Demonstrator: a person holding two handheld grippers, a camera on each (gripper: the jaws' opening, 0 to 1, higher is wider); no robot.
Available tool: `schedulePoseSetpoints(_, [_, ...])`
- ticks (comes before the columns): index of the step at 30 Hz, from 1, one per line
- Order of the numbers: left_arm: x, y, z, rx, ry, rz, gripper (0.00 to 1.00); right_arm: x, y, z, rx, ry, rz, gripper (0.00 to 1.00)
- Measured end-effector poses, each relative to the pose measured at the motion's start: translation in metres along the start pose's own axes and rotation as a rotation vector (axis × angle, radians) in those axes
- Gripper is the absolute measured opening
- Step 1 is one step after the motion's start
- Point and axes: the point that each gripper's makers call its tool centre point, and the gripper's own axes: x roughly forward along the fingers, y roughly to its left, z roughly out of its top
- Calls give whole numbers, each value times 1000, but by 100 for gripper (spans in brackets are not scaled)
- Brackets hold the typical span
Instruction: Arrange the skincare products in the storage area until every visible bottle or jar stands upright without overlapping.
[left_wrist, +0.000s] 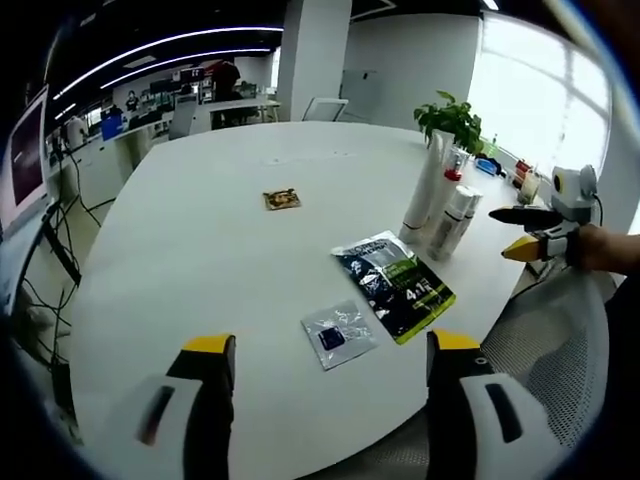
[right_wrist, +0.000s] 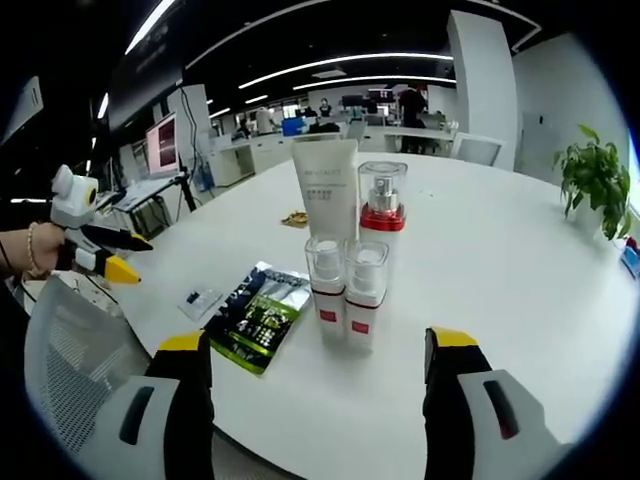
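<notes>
On the smooth white round-edged desk (right_wrist: 520, 260), the skincare products stood upright in a tight cluster: a tall white squeeze tube (right_wrist: 326, 188), a clear-capped bottle with a red collar (right_wrist: 382, 200), and two smaller clear-capped bottles (right_wrist: 346, 285) side by side in front, touching or nearly so. A flat glossy dark sachet with green print (right_wrist: 256, 316) lay just left of them, a small clear sachet (right_wrist: 200, 299) beyond it near the desk's edge, and a little brown packet (right_wrist: 294, 218) farther back.

The far half of the desk lay bare, leaving wide room behind and to the right of the cluster; a mesh chair back (right_wrist: 70, 370) pressed against the near edge.

The right claw (right_wrist: 318, 375) hung open wide and empty, short of the desk's rim, the two small bottles straight ahead between its jaws. The left claw (left_wrist: 330, 378) was likewise spread and empty, facing the sachets, with the bottles (left_wrist: 440, 200) well off to its right.
</notes>
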Motion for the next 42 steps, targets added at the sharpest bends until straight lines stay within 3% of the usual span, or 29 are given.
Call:
schedulePoseSetpoints(19, [35, 5, 24, 54, 31, -6, 79, 2, 0, -5, -1, 21, 2, 87])
schedulePoseSetpoints(32, [74, 9, 45, 81, 62, -35, 77, 3, -3, -7, 15, 30, -8, 86])
schedulePoseSetpoints(42, [103, 23, 57, 70, 88, -36, 77, 3, -5, -9, 25, 40, -16, 86])
